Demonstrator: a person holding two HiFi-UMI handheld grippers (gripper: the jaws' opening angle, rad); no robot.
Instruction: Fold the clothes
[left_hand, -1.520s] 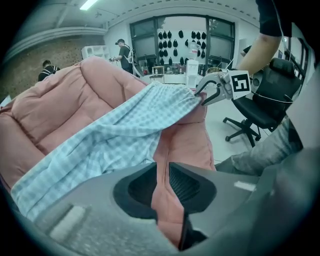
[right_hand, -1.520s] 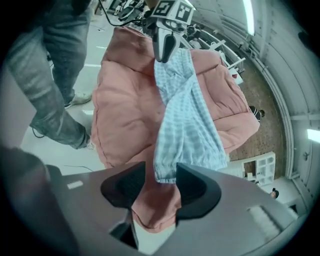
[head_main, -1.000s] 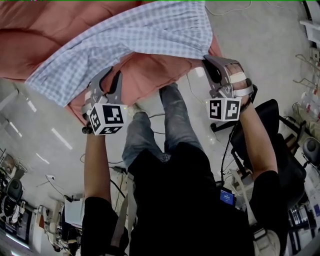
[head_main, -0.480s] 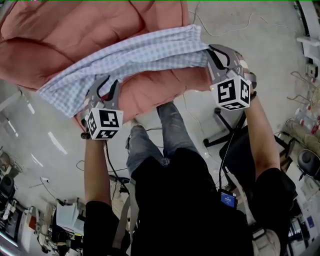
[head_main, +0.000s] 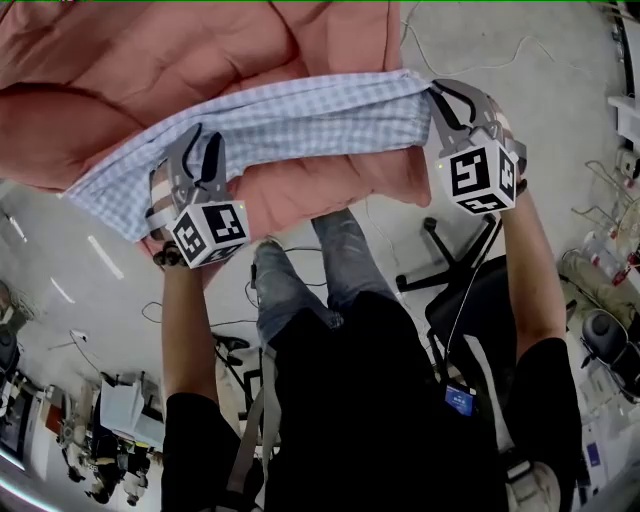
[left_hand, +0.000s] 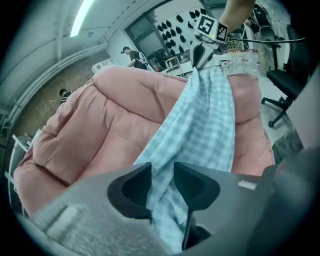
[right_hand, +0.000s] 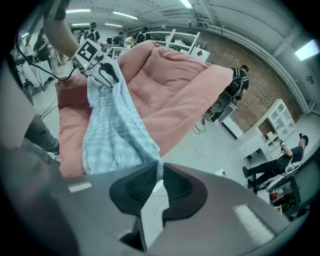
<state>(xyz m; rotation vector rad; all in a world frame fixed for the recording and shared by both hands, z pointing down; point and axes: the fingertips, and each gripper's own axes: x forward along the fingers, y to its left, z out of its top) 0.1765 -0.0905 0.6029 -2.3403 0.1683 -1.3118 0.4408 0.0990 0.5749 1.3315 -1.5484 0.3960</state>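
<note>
A light blue checked cloth (head_main: 300, 115) stretches as a narrow band between my two grippers, above a pink quilt (head_main: 150, 60). My left gripper (head_main: 195, 140) holds its left part; a loose end hangs past it to the left. In the left gripper view the left gripper (left_hand: 162, 175) has bunched checked cloth (left_hand: 205, 125) filling the gap between its jaws, which have just been opening a little. My right gripper (head_main: 440, 95) is shut on the cloth's right corner. In the right gripper view the right gripper (right_hand: 159, 172) pinches a thin edge of the cloth (right_hand: 112, 130).
The pink quilt (right_hand: 170, 80) covers a wide bed-like surface in front of me. A black office chair (head_main: 470, 290) stands at my right, with cables on the grey floor. Shelves and people stand far behind the quilt (left_hand: 100, 130).
Both grippers have moved forward over the quilt and the right one has rolled. The cloth, earlier a wide hanging sheet, now shows as a narrower band across the quilt.
</note>
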